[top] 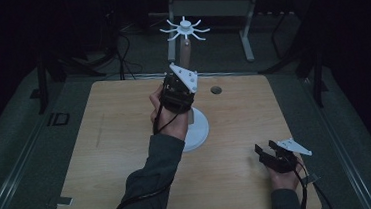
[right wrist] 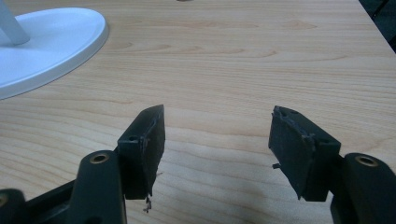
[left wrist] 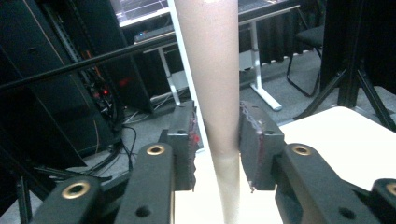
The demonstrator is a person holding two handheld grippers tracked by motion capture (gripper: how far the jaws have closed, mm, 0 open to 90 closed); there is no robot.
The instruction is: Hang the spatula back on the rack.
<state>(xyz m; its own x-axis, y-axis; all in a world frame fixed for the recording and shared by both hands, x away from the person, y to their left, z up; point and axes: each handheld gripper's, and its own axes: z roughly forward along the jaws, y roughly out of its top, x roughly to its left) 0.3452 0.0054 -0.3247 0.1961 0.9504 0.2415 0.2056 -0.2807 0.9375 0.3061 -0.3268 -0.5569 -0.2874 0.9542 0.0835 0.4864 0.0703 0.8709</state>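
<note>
Black jaws of our left gripper (left wrist: 217, 144) bracket the upright wooden pole (left wrist: 215, 84) of the stand on the table (top: 126, 139), pads slightly clear of it, while our right gripper (right wrist: 217, 154) rests open and empty, well apart.
</note>
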